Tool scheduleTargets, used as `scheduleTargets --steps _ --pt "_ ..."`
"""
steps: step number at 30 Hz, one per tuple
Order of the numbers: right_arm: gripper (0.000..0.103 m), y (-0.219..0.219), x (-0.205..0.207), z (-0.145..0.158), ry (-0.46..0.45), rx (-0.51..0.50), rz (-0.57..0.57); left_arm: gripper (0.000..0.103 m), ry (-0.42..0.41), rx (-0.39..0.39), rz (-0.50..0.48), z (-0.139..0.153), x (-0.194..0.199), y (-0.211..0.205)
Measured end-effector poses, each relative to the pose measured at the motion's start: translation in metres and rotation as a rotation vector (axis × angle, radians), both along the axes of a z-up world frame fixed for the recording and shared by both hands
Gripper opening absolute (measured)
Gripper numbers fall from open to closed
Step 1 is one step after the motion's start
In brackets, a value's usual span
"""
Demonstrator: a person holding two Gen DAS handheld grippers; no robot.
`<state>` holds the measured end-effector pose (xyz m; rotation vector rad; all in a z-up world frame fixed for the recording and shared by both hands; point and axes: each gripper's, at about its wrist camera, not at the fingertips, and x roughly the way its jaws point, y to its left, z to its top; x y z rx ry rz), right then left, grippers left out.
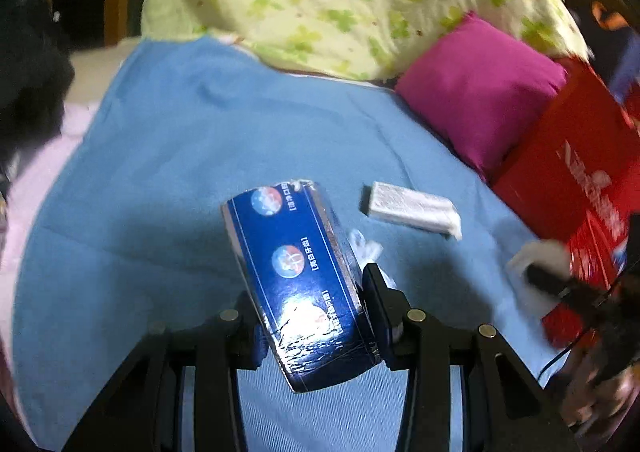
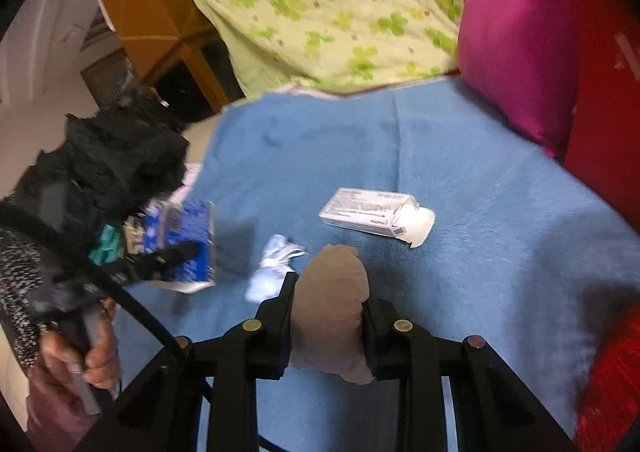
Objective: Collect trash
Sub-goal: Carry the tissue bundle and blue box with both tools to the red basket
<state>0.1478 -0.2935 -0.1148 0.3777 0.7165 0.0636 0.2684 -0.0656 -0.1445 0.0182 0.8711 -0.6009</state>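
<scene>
My left gripper (image 1: 308, 316) squeezes a dark blue box (image 1: 298, 284) and holds it above the blue blanket (image 1: 160, 172). My right gripper (image 2: 328, 308) is pinched tight on a crumpled tissue wad (image 2: 330, 312). A flat white box (image 2: 372, 218) with its end flap open lies on the blanket, near the pink pillow (image 2: 516, 40). A small white scrap (image 2: 272, 264) lies just beside my right gripper's finger.

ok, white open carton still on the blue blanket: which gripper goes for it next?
Neither is free: left gripper is shut on the blue box, right gripper on a crumpled tissue. Once emptied, probably right; the white carton lies straight ahead of it.
</scene>
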Motion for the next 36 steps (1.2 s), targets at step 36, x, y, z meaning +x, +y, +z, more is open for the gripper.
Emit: scheduleTargets --steps 36 --pt "0.03 -0.052 -0.242 0.139 -0.409 -0.003 -0.149 0.044 -0.469 0.181 0.073 0.158 -0.239 -0.083"
